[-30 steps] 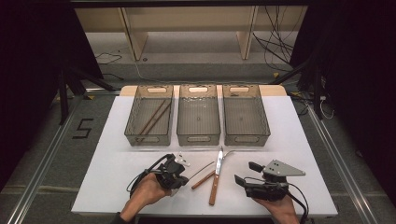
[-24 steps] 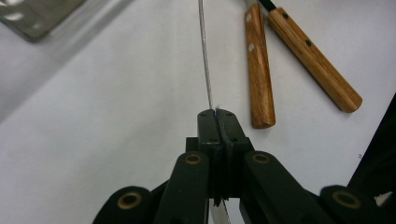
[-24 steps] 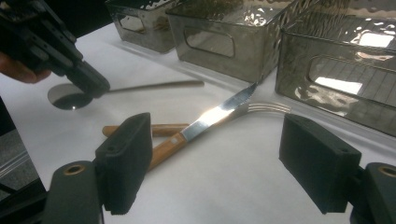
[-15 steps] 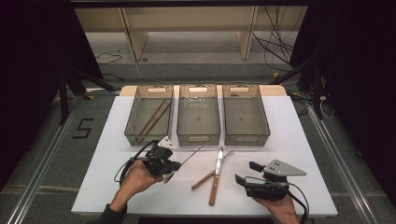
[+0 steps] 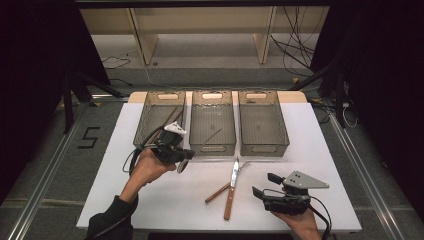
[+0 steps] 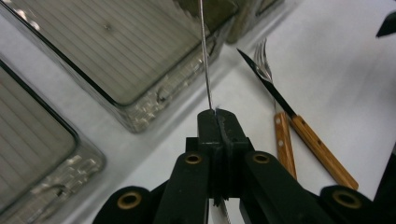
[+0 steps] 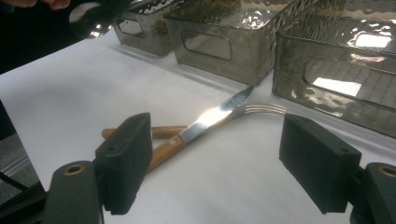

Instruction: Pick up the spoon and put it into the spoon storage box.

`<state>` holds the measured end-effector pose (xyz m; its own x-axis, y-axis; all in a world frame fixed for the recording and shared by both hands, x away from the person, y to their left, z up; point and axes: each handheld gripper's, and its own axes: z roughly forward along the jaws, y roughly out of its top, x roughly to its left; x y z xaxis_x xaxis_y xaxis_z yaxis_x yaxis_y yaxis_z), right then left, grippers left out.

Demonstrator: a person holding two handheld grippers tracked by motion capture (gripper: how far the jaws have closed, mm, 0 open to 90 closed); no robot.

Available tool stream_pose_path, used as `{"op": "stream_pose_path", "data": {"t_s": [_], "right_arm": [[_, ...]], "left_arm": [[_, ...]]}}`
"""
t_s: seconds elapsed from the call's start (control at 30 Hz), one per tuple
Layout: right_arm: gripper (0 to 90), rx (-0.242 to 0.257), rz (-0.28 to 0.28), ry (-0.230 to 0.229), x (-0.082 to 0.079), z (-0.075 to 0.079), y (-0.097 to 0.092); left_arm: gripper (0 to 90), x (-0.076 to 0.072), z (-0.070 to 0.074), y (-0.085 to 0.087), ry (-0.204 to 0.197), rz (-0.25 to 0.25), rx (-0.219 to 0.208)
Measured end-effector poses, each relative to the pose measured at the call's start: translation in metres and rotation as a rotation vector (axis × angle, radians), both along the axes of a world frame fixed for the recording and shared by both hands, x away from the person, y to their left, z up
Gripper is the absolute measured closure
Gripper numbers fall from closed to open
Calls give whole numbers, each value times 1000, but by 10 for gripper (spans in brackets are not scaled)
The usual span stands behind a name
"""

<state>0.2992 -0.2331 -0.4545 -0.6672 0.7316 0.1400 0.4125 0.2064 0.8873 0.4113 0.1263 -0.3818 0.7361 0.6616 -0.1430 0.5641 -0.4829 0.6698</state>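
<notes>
The left tool (image 5: 176, 150) is raised above the white surface (image 5: 110, 165), just in front of the left bin (image 5: 161, 114), and is clamped on a spoon (image 5: 183, 166). In the high view the spoon's bowl hangs below the tool; in the left gripper view the thin metal handle (image 6: 205, 60) rises from between the closed pads toward the middle bin (image 5: 213, 121). The left bin holds thin dark sticks; the middle bin holds one small dark item, too small to identify. Near the centre front of the surface lie a wooden-handled knife (image 5: 231, 191) and a wooden-handled fork (image 5: 222, 189), crossing each other. The right bin (image 5: 262, 122) stands beside the middle bin. The right tool (image 5: 265, 186) rests low at the front right, its pads standing apart with nothing between them, aimed toward the knife.
</notes>
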Motion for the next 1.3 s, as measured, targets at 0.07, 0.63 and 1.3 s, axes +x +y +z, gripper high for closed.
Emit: {"op": "stream_pose_path", "data": {"t_s": [0.07, 0.63, 1.3], "right_arm": [[264, 1, 2, -1, 0, 0, 0], [264, 6, 4, 1, 0, 0, -1], [264, 8, 6, 6, 0, 0, -2]], "left_arm": [[895, 8, 6, 0, -7, 6, -5], [894, 79, 22, -6, -35, 133, -38], [893, 129, -1, -24, 4, 204, -6]]}}
